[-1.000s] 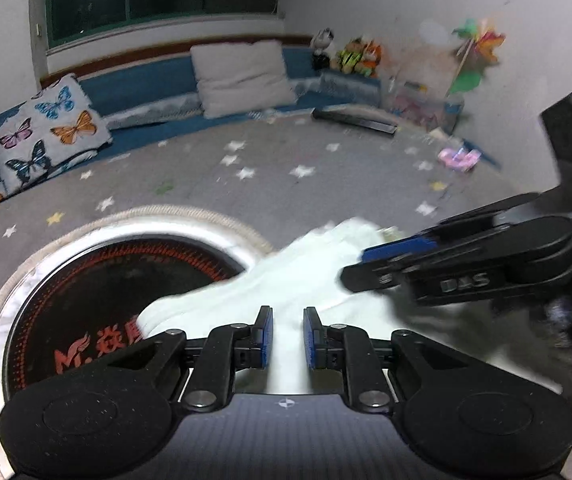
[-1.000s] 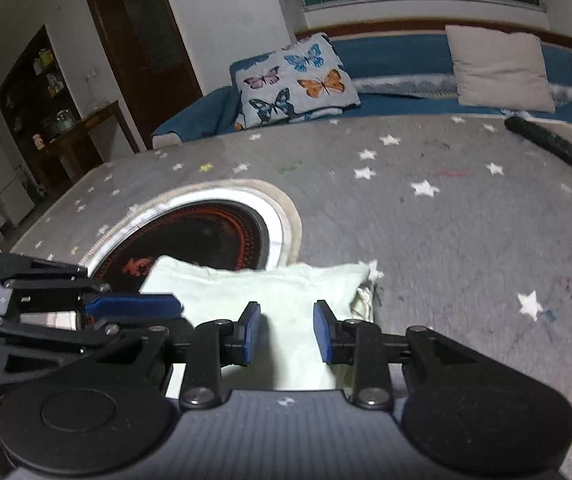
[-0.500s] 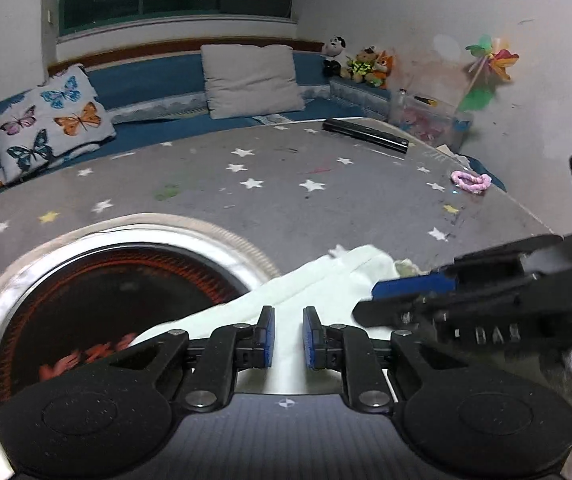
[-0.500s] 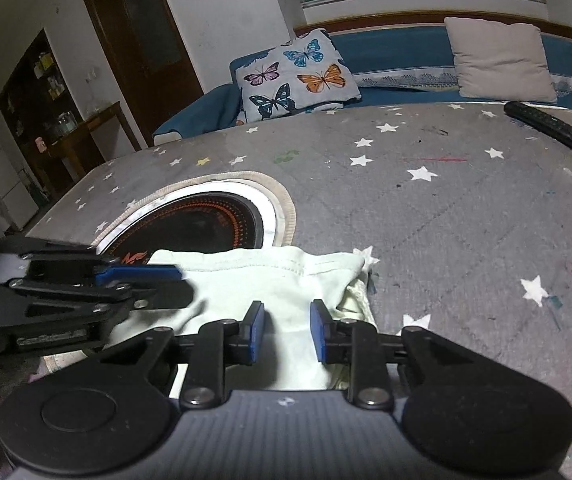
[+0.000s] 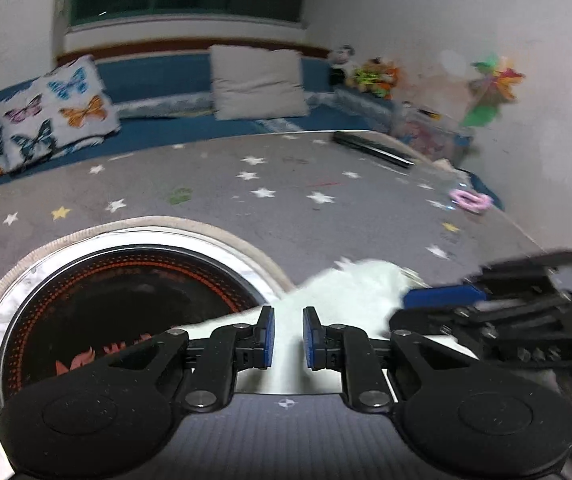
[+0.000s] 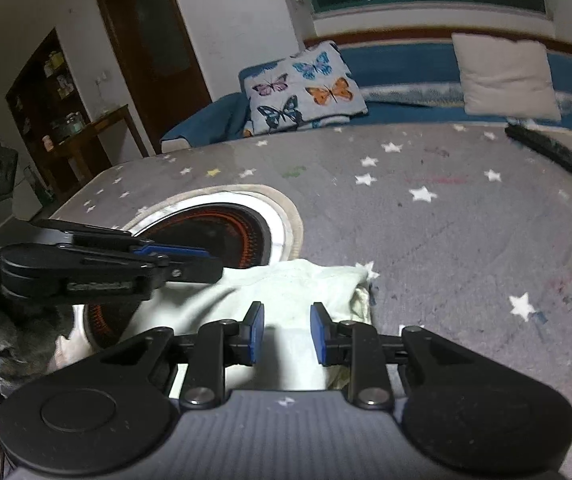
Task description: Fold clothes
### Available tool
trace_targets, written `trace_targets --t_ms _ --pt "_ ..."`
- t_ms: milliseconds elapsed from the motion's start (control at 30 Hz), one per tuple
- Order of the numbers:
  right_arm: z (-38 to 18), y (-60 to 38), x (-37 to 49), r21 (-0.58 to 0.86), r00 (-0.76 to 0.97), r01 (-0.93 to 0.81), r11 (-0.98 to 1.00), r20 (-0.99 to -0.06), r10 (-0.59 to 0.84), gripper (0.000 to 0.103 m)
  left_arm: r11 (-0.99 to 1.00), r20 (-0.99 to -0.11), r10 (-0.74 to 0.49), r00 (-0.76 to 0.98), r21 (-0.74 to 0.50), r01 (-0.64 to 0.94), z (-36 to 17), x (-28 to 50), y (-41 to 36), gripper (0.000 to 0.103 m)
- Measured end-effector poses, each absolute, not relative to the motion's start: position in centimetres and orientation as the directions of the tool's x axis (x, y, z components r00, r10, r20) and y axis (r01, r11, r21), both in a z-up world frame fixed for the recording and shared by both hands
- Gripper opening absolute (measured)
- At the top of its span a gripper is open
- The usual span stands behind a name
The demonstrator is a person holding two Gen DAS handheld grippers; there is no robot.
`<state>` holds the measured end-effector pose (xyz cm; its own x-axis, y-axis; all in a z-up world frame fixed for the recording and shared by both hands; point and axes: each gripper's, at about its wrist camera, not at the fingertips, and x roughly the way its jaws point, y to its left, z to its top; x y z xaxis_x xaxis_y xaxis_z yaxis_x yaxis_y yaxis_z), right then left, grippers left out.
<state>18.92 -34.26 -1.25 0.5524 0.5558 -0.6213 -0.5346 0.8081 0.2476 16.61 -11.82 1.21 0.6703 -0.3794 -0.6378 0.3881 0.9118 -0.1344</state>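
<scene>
A grey star-print cover spreads toward a blue sofa (butterfly cushion on it). The pale garment lies folded beside a round black inset. Left gripper and right gripper hover, jaws parted, empty.

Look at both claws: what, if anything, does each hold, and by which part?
Nothing is held. The left claw and right claw are both open above the pale green garment, with a clear gap between the pads and no cloth pinched.
</scene>
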Motion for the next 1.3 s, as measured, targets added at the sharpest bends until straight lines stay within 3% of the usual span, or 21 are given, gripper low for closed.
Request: trace_targets --t_ms 367,500,633,900,1000,1033,1167,1300 --pt "-2.3 -32.1 13.7 0.015 0.573 -0.643 0.766 -0.654 0.494 0.025 0.854 -0.657 -0.438 0.614 -0.092 0.512 0.4 7.2 -13.0 0.017" --pt "-1.4 -32.3 13.0 0.013 0.587 -0.637 0.771 -0.64 0.496 0.025 0.863 -0.656 -0.42 0.627 -0.074 0.5 0.7 4.7 -11.7 0.019" --pt "-0.3 -32.5 11.6 0.029 0.584 -0.649 0.76 -0.621 0.522 0.025 0.876 -0.658 -0.389 0.645 -0.047 0.48 0.8 2.3 -10.2 0.031" --pt "-0.4 -33.1 9.5 0.057 0.567 -0.645 0.762 -0.633 0.528 0.026 0.877 -0.665 -0.342 0.664 0.029 0.48 0.0 0.2 -9.9 0.032" --pt "-0.4 -33.3 8.7 0.066 0.56 -0.647 0.76 -0.634 0.533 0.031 0.874 -0.661 -0.327 0.675 0.059 0.482 -0.4 0.1 -10.4 0.031" --pt "-0.3 -33.3 8.4 0.064 0.558 -0.651 0.756 -0.634 0.535 0.031 0.874 -0.663 -0.318 0.678 0.073 0.481 -0.6 0.0 -10.7 0.03" --pt "-0.9 -33.2 7.8 0.062 0.549 -0.65 0.757 -0.65 0.525 0.031 0.878 -0.652 -0.231 0.722 0.181 0.444 -1.4 -0.5 -11.9 0.005" --pt "-1.1 -33.6 7.6 0.076 0.553 -0.638 0.767 -0.648 0.524 0.031 0.873 -0.581 -0.145 0.801 0.305 0.38 -0.9 -1.9 -12.8 0.001"
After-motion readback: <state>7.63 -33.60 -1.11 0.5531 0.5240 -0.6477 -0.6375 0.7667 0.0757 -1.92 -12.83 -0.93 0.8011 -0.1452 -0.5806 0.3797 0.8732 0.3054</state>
